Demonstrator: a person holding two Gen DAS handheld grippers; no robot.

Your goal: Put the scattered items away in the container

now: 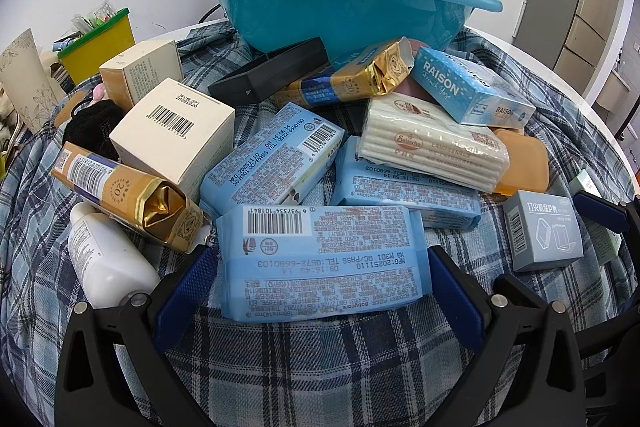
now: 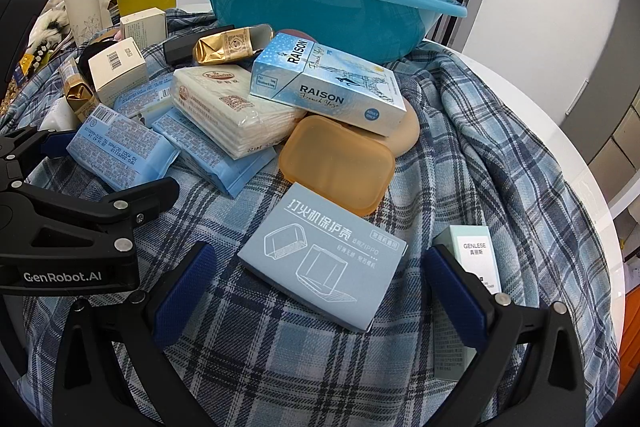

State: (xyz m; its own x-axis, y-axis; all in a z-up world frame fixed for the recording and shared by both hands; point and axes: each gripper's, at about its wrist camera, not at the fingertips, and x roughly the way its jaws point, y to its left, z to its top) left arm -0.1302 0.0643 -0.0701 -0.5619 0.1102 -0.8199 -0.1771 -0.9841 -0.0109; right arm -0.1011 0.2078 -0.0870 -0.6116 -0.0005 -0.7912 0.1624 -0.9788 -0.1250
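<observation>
left gripper (image 1: 320, 291) spread wide around a pale blue plastic wipes packet (image 1: 324, 259); right gripper (image 2: 316, 291) wide around a flat grey-blue cardboard box (image 2: 324, 255). round teal plastic basin (image 1: 340, 11) at 12 o'clock.

Left gripper (image 1: 320, 283) and right gripper (image 2: 320, 279), fingers (image 2: 182, 291) spread wide, side by side.

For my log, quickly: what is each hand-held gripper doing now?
Left hand-held gripper: open around the blue wet-wipes pack, not closed.
Right hand-held gripper: open, holding nothing.
</observation>
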